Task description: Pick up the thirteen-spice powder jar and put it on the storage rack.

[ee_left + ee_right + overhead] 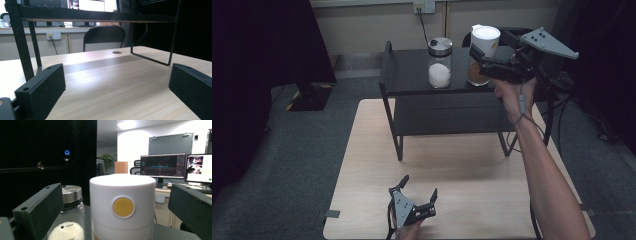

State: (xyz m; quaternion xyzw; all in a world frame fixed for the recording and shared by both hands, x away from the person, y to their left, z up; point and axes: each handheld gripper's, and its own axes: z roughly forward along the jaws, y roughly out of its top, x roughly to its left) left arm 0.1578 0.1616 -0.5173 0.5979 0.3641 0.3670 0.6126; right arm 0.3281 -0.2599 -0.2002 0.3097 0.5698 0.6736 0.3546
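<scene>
A jar with a white lid [485, 41] and brown contents stands on the right of the black shelf's top board [409, 70]. My right gripper [490, 46] is held level at that jar, open, one jaw on each side of the lid and neither pad touching it. In the right gripper view the white lid [122, 207], with its round yellow spot, sits midway in the right gripper [117, 205]. A glass jar of white powder [440, 63] with a metal cap stands to its left, glass jar [68, 220]. My left gripper [419, 186] rests open and empty near the table's front edge.
The black two-level shelf stands on the far half of the light wooden table [462, 175]; its legs [21, 42] rise ahead of the left gripper [112, 82]. A black chair [103, 35] stands behind the table. Monitors [162, 166] sit far off.
</scene>
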